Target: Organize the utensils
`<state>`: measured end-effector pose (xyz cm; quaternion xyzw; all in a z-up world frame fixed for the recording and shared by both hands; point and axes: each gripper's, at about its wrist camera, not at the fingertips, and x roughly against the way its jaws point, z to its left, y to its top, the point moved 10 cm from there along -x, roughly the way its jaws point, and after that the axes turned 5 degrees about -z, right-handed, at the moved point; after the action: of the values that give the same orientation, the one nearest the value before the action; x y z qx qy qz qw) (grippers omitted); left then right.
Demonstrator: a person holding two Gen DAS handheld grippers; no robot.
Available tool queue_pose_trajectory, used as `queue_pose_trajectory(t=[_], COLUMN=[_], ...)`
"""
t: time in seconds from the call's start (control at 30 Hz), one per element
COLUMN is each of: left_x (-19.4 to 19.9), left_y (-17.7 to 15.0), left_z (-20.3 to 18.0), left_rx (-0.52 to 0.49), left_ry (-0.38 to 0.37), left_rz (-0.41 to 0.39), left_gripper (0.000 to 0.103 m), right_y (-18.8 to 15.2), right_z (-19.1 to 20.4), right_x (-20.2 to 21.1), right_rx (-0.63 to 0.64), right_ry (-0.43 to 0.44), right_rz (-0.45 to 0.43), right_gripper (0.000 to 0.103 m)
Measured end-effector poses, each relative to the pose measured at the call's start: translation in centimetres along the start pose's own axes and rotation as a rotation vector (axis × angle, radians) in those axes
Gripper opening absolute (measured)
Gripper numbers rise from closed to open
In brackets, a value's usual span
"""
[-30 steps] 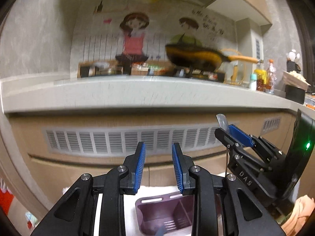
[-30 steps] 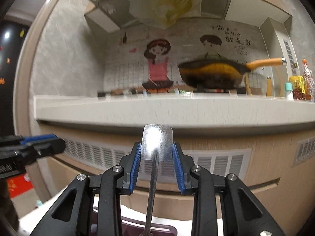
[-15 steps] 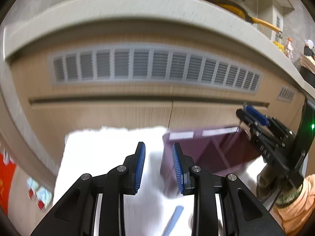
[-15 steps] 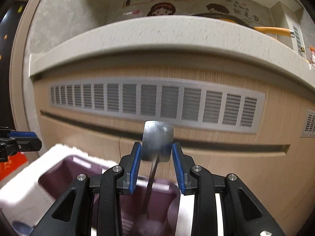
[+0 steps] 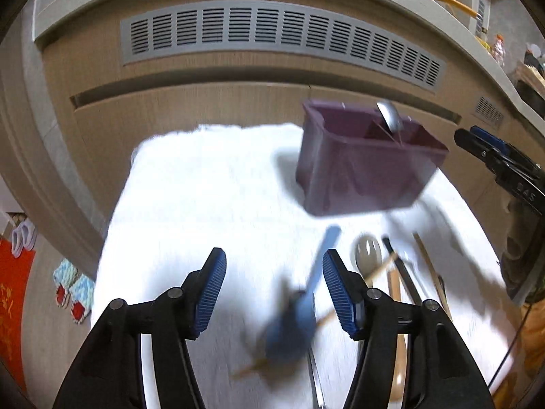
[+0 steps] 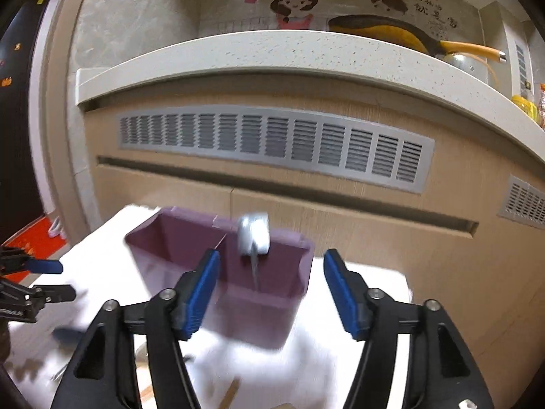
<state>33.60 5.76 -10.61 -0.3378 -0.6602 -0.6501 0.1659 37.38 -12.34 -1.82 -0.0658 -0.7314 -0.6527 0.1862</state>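
**Item: utensil sort, drop-off and next pick**

Right claw (image 6: 269, 293): jaws opening, nothing pressed between the pads; the metal spatula (image 6: 253, 235) is seen standing free in the right compartment of the purple caddy (image 6: 177, 238).

Left claw (image 5: 272, 293): jaws opening, empty, poised above the blue spoon (image 5: 308, 301), which lies on the white cloth (image 5: 204, 187) of the desk.

Remaining loose: grey spoon (image 5: 368, 255), chopsticks (image 5: 431, 266).

Handling note: the blue handle is best straddled squarely, then the claw closed only once its pads are level with it.

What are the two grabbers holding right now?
Nothing. The right gripper is opening, its metal spoon dropped in the purple holder. The left gripper is opening above the blue spoon.
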Motion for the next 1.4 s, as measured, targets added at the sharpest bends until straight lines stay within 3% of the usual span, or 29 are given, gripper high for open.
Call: queue_pose_trajectory(t=[0.1, 0.37, 0.53, 0.63, 0.77, 0.93, 1.0, 1.17, 1.23, 1.4], left_x=[0.9, 2.0, 0.7, -0.6, -2.7, -4.3, -5.2, -8.7, -9.7, -10.5], left_y=[-2.1, -6.0, -5.7, -4.0, -2.7, -2.6, -2.0, -1.6, -1.9, -1.5], left_z=[-1.5, -8.3, -11.5, -11.6, -12.2, -15.5, -16.5, -16.6, -16.6, -17.5], left_rx=[-0.040, -0.164, -0.198, -0.141, -0.104, -0.053, -0.050, -0.077, -0.077, -0.153], left_ry=[-0.025, -0.152, -0.169, -0.177, -0.210, -0.321, -0.285, -0.094, -0.065, -0.006], left_rz=[0.024, 0.079, 0.070, 0.071, 0.122, 0.222, 0.224, 0.266, 0.298, 0.274], left_gripper=[0.061, 0.063, 0.062, 0.054, 0.051, 0.052, 0.052, 0.051, 0.051, 0.051], right_y=[-2.3, -9.1, -11.9, -13.0, -14.8, -14.9, -14.6, -14.1, -14.1, -14.1], right_z=[0.6, 1.4, -0.3, -2.0, -3.5, -3.7, -3.5, -3.9, -4.2, -5.0], right_x=[2.2, 5.3, 6.1, 6.5, 6.6, 6.7, 6.9, 7.6, 7.7, 7.9], right_rx=[0.026, 0.083, 0.038, -0.017, -0.085, -0.125, -0.118, -0.127, -0.137, -0.159], right_ry=[0.080, 0.118, 0.049, 0.006, -0.012, 0.014, 0.018, 0.014, 0.011, -0.014], right_rz=[0.106, 0.289, 0.320, 0.324, 0.344, 0.333, 0.315, 0.275, 0.268, 0.275], right_gripper=[0.065, 0.065, 0.065, 0.065, 0.066, 0.066, 0.066, 0.066, 0.068, 0.072])
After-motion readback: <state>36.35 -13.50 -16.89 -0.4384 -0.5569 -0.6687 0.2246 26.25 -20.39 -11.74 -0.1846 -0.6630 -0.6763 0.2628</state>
